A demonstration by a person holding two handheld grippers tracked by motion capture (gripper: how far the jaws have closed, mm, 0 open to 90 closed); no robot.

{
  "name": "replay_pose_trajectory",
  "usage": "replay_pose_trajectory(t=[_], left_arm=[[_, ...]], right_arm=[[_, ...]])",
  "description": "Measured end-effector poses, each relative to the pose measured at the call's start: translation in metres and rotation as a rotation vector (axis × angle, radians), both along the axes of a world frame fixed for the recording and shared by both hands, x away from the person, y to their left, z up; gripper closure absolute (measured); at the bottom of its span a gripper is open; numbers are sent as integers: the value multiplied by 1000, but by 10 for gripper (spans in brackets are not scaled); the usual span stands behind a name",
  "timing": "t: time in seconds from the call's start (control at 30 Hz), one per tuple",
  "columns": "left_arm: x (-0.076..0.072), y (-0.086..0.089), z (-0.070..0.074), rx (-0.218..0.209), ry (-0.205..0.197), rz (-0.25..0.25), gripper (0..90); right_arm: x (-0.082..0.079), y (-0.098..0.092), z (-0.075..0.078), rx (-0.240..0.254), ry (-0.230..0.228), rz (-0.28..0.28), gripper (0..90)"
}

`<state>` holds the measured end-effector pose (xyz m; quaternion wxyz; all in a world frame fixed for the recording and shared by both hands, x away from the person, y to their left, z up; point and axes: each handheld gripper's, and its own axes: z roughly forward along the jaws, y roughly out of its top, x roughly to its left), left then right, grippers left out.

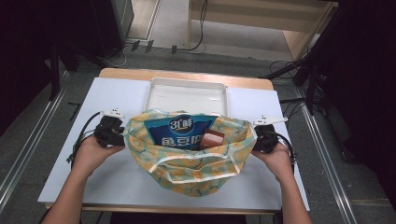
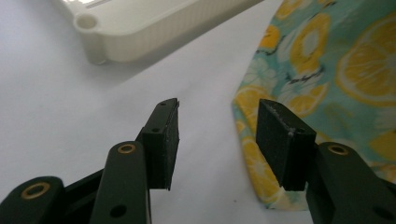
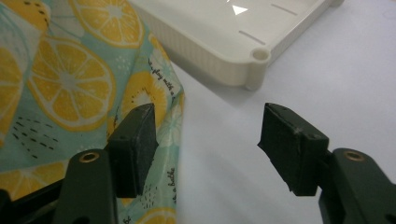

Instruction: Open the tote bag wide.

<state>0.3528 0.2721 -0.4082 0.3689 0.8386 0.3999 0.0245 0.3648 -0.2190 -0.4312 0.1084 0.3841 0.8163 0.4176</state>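
Lemon bag (image 1: 191, 175) between open grippers — left (image 1: 122, 135), right (image 1: 256, 137) (untouched).

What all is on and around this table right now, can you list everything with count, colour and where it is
Bag: one, teal cloth with yellow lemon-slice print and cream handles, near middle of the table, mouth open.
Snack packet: one, blue with white lettering, standing inside the bag.
Brown packet: one, reddish brown, inside the bag to the right of the blue one.
Tray: one, cream white, behind the bag at the table's far edge.
Table: one, white top with a wooden edge.
Cables: several, black, on the floor beyond the table.
Left gripper: one, black, at the bag's left side, jaws open, nothing between them.
Right gripper: one, black, at the bag's right side, jaws open.
Hands: two, one behind each gripper.
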Motion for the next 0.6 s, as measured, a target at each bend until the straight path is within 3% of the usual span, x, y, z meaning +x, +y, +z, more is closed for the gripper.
replay_pose_trajectory(t=[0.13,0.27,0.37,0.6], left_arm=[[0,1,2,17,-6,-3,470],[2,7,4,2,-4,14,483],[4,7,2,0,17,16,490],[4,7,3,-4,18,4,497]], right_arm=[[1,-2,2,14,15,8,429],[5,-4,3,52,80,28,442],[6,-3,2,43,86,27,443],[6,-4,2,38,83,20,454]])
